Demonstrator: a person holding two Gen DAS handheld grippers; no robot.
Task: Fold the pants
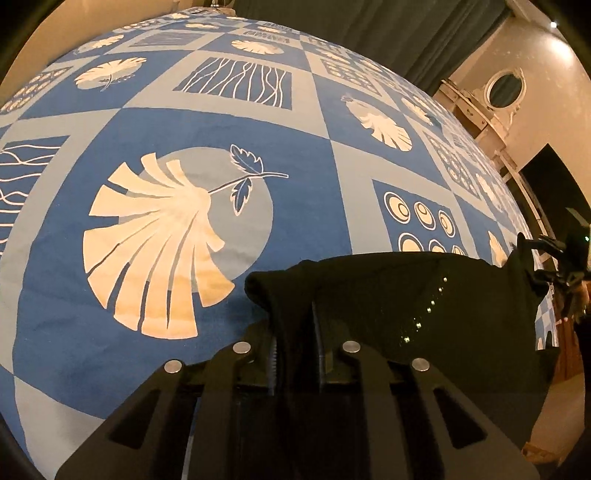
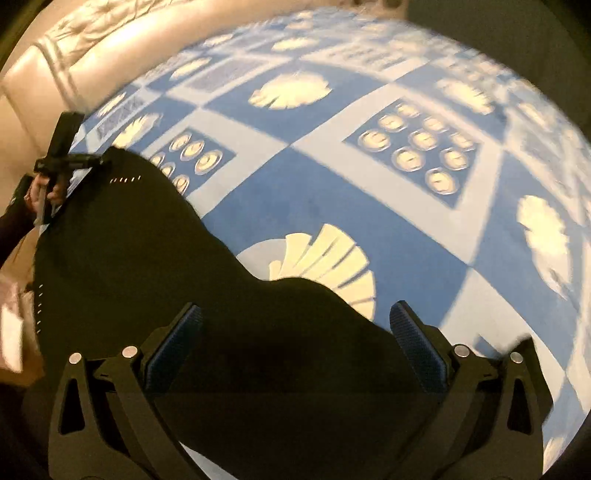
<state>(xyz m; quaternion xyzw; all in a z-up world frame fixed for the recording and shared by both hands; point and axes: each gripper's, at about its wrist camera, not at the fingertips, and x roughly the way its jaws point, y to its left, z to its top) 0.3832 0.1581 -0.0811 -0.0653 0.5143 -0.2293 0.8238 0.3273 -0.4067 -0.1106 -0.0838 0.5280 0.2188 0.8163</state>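
The black pants (image 1: 424,295) lie on a blue and white patterned bedspread (image 1: 184,122); a line of small shiny studs runs down them. My left gripper (image 1: 295,332) is shut on a fold of the pants at their left edge. In the right wrist view the pants (image 2: 147,240) spread from the lower middle to the left. My right gripper (image 2: 295,325) is open, its blue-padded fingers (image 2: 413,339) wide apart just over the pants' near edge. The left gripper (image 2: 74,162) shows at the far left, at the pants' other end. The right gripper (image 1: 554,251) shows at the far right of the left wrist view.
The bedspread (image 2: 332,192) covers a large bed. A cream tufted headboard or sofa (image 2: 74,48) lies at the upper left of the right wrist view. A white dresser with an oval mirror (image 1: 502,88) and a dark curtain (image 1: 369,22) stand beyond the bed.
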